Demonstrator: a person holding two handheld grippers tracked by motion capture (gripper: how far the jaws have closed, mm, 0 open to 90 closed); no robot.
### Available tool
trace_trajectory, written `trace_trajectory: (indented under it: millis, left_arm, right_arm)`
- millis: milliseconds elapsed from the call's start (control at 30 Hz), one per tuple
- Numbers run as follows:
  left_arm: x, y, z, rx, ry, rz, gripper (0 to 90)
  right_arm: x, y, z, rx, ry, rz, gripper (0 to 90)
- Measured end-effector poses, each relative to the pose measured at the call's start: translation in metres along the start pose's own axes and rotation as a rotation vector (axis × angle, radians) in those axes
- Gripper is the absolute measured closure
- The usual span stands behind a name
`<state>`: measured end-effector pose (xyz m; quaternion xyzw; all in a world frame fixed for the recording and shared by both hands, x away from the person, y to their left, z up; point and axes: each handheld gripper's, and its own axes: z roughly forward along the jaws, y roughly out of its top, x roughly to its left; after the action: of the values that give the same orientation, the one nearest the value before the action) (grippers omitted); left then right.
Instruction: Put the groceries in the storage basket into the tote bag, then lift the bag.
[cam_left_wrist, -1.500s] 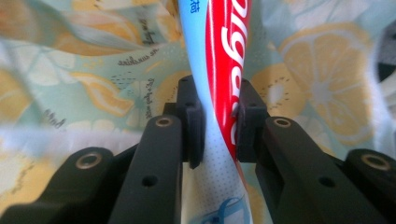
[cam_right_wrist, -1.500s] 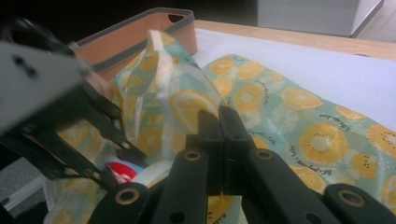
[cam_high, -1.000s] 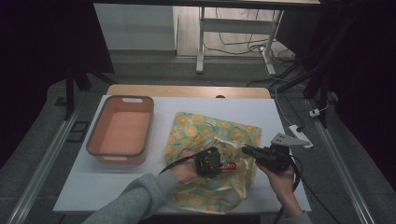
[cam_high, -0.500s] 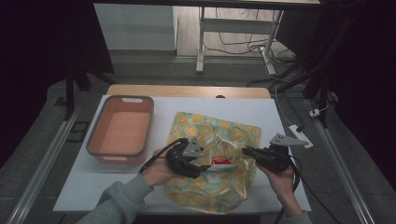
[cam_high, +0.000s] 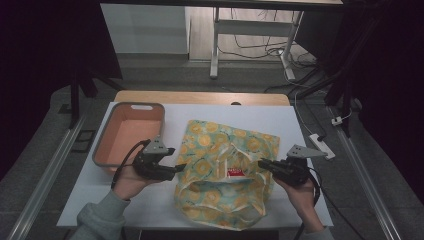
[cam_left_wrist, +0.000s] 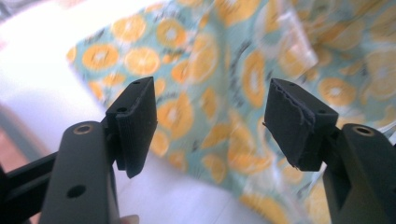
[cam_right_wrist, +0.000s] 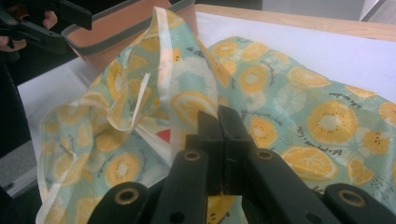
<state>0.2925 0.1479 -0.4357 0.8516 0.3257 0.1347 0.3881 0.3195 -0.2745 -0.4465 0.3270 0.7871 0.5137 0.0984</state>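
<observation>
White table (cam_high: 310, 135) in a dark room; orange-print bag (cam_high: 220, 175) lies mid-table, right gripper (cam_high: 264, 164) clamped on its rim. Left gripper (cam_high: 179, 167), jaws just opened wide and empty, beside the salmon tub (cam_high: 102, 155).

A desk (cam_high: 280, 120) with a white top is shown in the high view; a strip of bare wood is exposed along its far edge. Two items are carried directly on the white surface. An orange tray (cam_high: 129, 137) with a grey rim is placed on the left part of the desk, its long side running front to back. A cloth bag (cam_high: 220, 145) printed with orange slices on a pale green ground is laid in the middle, just beside the tray, and its near portion is rumpled and raised off the surface.
</observation>
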Motion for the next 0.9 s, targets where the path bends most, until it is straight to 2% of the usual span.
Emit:
trace_trajectory:
  millis: [133,267,533,767,900]
  left_arm:
    - [0.004,-0.003,0.001,0.007,-0.008,-0.014,32.5]
    - [0.002,-0.004,0.005,0.017,-0.018,-0.006,32.1]
    - [-0.015,-0.006,0.023,0.071,-0.056,0.025,30.0]
    - [-0.024,-0.009,0.033,0.098,-0.088,0.019,27.9]
    - [-0.029,-0.011,0.038,0.111,-0.090,0.015,26.7]
  right_arm:
    - [0.001,-0.001,0.001,0.006,0.002,-0.007,88.5]
    - [-0.001,-0.002,0.001,0.013,0.000,-0.008,88.5]
    - [-0.002,-0.004,0.000,0.012,-0.006,-0.005,88.5]
    - [-0.002,-0.005,0.000,0.016,-0.007,0.000,88.2]
    - [-0.001,-0.007,0.000,0.020,-0.007,-0.002,88.2]
